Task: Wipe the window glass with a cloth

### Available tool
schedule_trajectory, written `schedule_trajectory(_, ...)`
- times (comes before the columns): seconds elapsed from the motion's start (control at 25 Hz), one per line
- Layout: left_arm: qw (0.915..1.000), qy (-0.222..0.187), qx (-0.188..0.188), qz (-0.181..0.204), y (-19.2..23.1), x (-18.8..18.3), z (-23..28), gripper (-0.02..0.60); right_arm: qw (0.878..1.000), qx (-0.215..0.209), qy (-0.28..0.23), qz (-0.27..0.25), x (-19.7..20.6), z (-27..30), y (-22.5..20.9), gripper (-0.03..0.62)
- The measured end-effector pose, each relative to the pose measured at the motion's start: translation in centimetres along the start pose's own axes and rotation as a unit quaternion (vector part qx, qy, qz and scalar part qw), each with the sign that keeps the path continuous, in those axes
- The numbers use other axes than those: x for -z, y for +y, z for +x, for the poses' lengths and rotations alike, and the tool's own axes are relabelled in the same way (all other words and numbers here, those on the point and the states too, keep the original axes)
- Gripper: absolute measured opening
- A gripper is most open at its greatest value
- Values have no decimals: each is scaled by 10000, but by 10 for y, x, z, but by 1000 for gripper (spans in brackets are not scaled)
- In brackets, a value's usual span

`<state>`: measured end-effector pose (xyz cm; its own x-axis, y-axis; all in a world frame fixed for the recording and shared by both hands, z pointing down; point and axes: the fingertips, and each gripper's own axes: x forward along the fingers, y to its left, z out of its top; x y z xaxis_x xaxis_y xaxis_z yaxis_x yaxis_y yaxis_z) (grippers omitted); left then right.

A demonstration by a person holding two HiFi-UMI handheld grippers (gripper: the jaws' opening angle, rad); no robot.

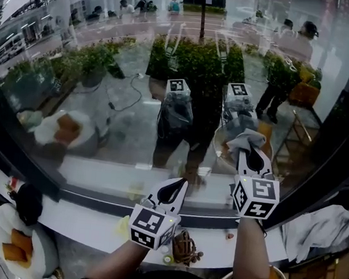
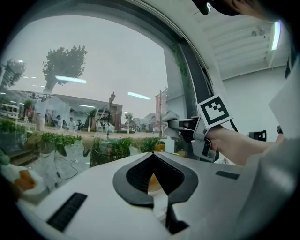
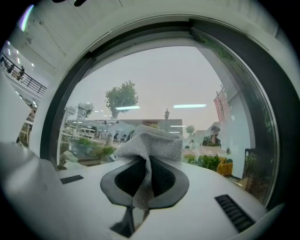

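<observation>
The grey cloth was bunched and pinched fast in the right tongs, whose jaws were closed on it. Its free end lay up against the glass, right of centre, meeting its own reflection. The left tongs hung lower and nearer, jaws together and empty, short of the pane. Below ran a white sill, with a brown lump just beside the left tongs. A plate of orange food sat near left.

A white sill ran along below; on it sat a brown, knobbly object, a small yellow thing nearby; lower left, a plate carried orange-brown pieces; outside stood a tree.
</observation>
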<state>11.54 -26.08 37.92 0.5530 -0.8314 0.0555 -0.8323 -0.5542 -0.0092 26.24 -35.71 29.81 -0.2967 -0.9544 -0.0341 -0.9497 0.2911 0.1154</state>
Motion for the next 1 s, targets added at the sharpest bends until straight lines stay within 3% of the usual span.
schedule_trajectory(0.56,9996,-44,-262,-107,73,7,-59,8,9990,-424,-1,-135,-14,30,111,40)
schedule_trajectory(1.0,9964,-21,-821,-191,163,23,-135,8,9941,-1070,-92,-171,-21,63,248,39)
